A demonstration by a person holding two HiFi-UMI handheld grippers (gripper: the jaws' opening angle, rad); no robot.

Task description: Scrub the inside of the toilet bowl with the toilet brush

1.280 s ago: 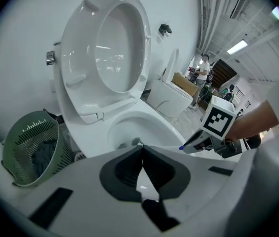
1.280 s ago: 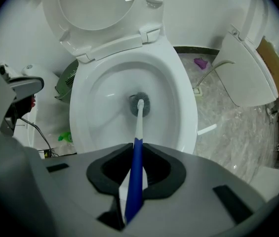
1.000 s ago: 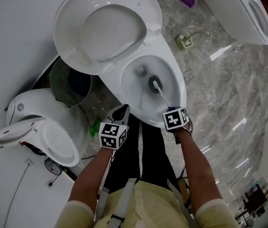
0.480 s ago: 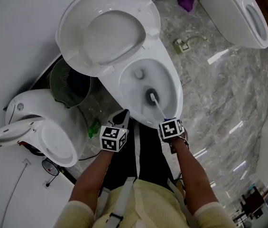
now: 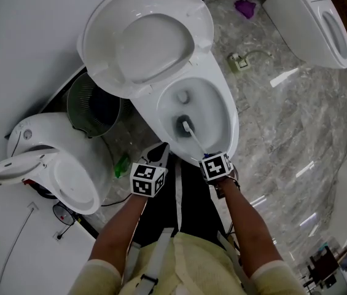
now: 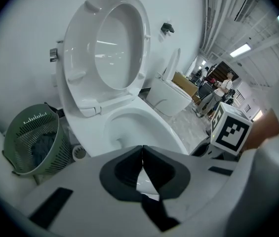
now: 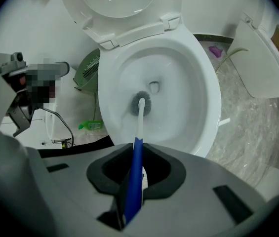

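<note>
We are gripping the toilet brush (image 7: 139,127) in the right gripper (image 7: 137,154), its jaws closing on the blue part of the handle, which is standing nearly upright between them in the right gripper view. From there the white shaft is running straight ahead and downward, so the brush's long axis is pointing from our right hand over the front rim into the toilet bowl (image 5: 230,118). The brush head (image 7: 140,104) is sitting low in the bowl against the porcelain, on our side of the drain opening (image 7: 153,87) and a little to its left. We are judging the scrubbing to be under way. What matters for the next stroke is that the head is lying directly beyond the jaws along the shaft: any swing of the right wrist is going to sweep the bristles across the bowl wall, and the far side and the surface under the rim are looking like they need reaching. The left gripper (image 6: 142,154) is hanging outside the bowl, just beside its near left edge, with its jaws pressed together on nothing. It is taking no part, so the right hand alone is working. The seat and lid (image 5: 145,39) are standing raised behind the bowl, well clear of the shaft.
</note>
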